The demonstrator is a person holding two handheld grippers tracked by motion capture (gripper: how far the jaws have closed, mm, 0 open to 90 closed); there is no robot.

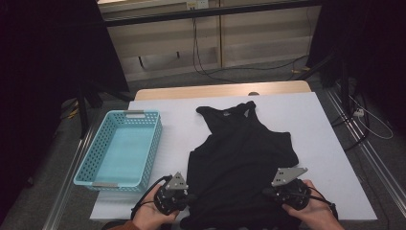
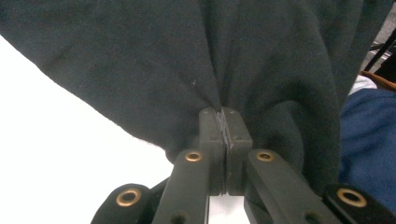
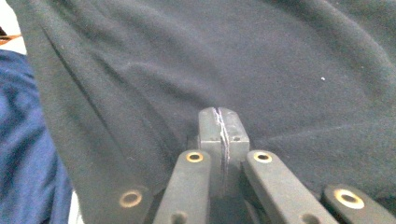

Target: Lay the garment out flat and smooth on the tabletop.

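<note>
A: While both hands are resting at the near edge of the table [image 1: 330, 143], how are the two grippers standing?

B: The left gripper [image 2: 225, 122] is sitting fully closed, its jaws pinching a fold of the black tank top [image 1: 242, 158] between the pads. The right gripper [image 3: 221, 122] is doing the same: jaws pressed together, with a thin fold of the cloth clamped between them.

A: Where on the garment are they gripping?

B: In the high view, the left gripper [image 1: 184, 196] is holding the lower left corner of the hem and the right gripper [image 1: 273, 191] the lower right corner. Cloth is bunching into creases that run toward each set of jaws.

A: How is the tank top lying?

B: It is lying spread out on the white table surface, straps pointing away from the person, hem nearest them. The fabric is dark, matte and slightly wrinkled.

A: Count the items.

B: One tank top, two grippers, and one light blue basket [image 1: 143, 165], which is sitting to the left of the garment, apart from it.
</note>
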